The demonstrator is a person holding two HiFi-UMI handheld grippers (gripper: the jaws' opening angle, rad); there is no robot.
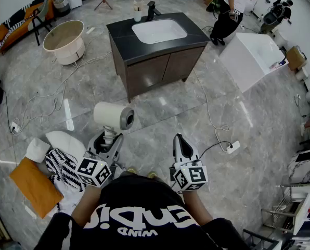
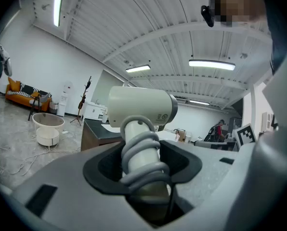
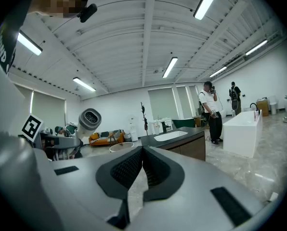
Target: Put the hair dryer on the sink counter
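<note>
Left gripper (image 1: pixel 108 138) clamped on hair dryer (image 1: pixel 115 115) handle, sink counter (image 1: pixel 125 41) well ahead of it, placement not done; right gripper (image 1: pixel 179 138) closed, empty.

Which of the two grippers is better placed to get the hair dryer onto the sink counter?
Left. The left gripper clamps the hair dryer by its handle, with the sink counter ahead. The right gripper is shut and empty.
</note>
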